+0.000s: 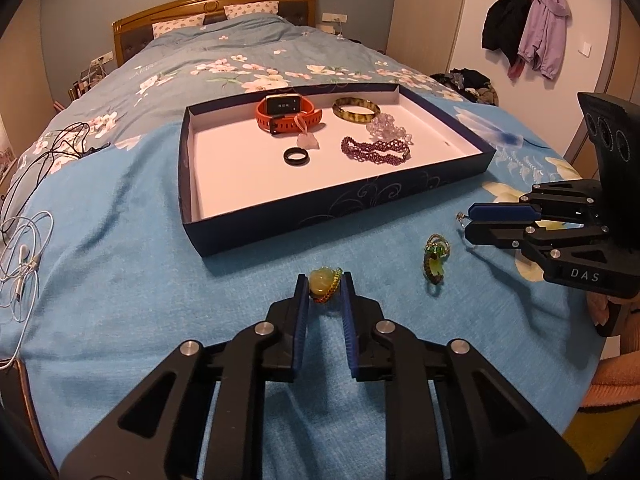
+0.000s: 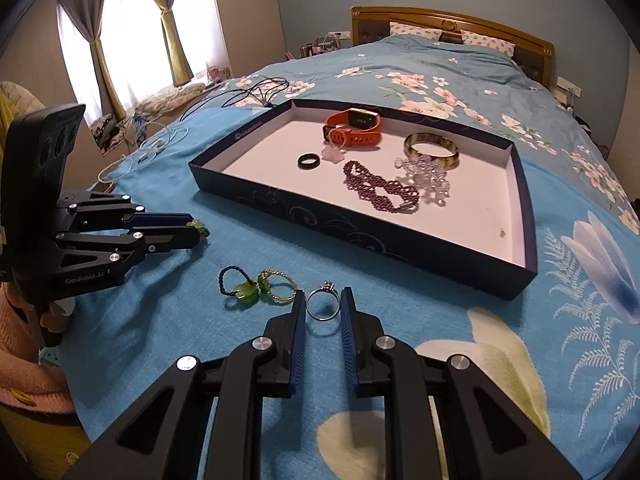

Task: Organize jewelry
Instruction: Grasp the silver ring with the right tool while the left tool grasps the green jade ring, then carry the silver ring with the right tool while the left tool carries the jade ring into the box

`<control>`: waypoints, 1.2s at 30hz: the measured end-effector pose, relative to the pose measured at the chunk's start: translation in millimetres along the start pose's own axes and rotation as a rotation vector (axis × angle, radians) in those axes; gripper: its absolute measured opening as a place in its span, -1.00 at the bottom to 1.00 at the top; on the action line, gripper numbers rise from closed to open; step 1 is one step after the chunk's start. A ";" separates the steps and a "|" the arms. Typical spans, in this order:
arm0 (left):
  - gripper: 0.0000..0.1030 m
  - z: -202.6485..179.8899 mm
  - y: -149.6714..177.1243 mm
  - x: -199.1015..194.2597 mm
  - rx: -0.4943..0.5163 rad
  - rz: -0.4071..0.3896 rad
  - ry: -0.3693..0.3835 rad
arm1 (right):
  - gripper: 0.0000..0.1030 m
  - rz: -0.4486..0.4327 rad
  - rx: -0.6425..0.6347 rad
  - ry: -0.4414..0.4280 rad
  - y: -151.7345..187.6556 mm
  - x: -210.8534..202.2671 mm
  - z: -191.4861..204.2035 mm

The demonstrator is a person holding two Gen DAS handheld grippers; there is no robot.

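A: What is held by each hand-held gripper at this moment?

B: The green bead ornament (image 1: 325, 285) is pinched between the pads of the left hand-held gripper (image 1: 325, 290), right at the tips. The silver ring (image 2: 323, 303) is pinched in the same way by the right hand-held gripper (image 2: 323, 305). Both are low over the bed (image 1: 120, 260).

A: How should the step be done well?

B: It is judged that each piece should be lifted straight up first, because the ring is held only by its thin band and could be twisted out. The pressure should be kept even.

A: Where should they be brought?

B: The tray (image 1: 280, 224) lies ahead of both grippers. Its near wall must be cleared before anything is moved forward. Open room is seen in the front-left part of the tray, before the black ring (image 1: 297, 156); the purple bead bracelet (image 1: 376, 149) is further right.

A: Is something in the way?

B: The green charm with cords (image 1: 434, 260) lies between the two grippers and should not be dragged.
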State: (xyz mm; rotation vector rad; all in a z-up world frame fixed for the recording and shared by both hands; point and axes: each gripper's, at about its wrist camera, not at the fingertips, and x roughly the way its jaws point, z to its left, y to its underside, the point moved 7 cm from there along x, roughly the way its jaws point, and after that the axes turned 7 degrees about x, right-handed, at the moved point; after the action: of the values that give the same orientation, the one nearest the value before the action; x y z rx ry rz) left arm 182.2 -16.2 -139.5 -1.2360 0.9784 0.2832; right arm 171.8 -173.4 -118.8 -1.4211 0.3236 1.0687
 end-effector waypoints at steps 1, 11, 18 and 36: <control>-0.68 -0.2 0.2 -1.0 0.000 -0.003 0.000 | -0.70 -0.003 0.004 -0.001 -0.5 -0.8 -1.0; -0.68 -2.4 -9.8 -16.6 0.003 -0.055 0.004 | -0.70 -0.058 0.035 0.002 -11.0 -15.7 -9.3; -0.68 -2.6 -22.8 -28.7 0.005 -0.101 0.005 | -0.70 -0.098 0.047 0.003 -20.9 -23.4 -12.9; -0.68 -1.5 -49.5 -35.2 0.008 -0.158 0.002 | -0.70 -0.144 0.062 0.008 -36.1 -30.6 -20.9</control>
State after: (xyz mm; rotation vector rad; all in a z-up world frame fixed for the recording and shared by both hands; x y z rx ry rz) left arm 193.7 -24.1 -80.4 -1.2986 0.8777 0.1545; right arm 191.0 -197.4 -77.1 -1.3721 0.2541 0.9288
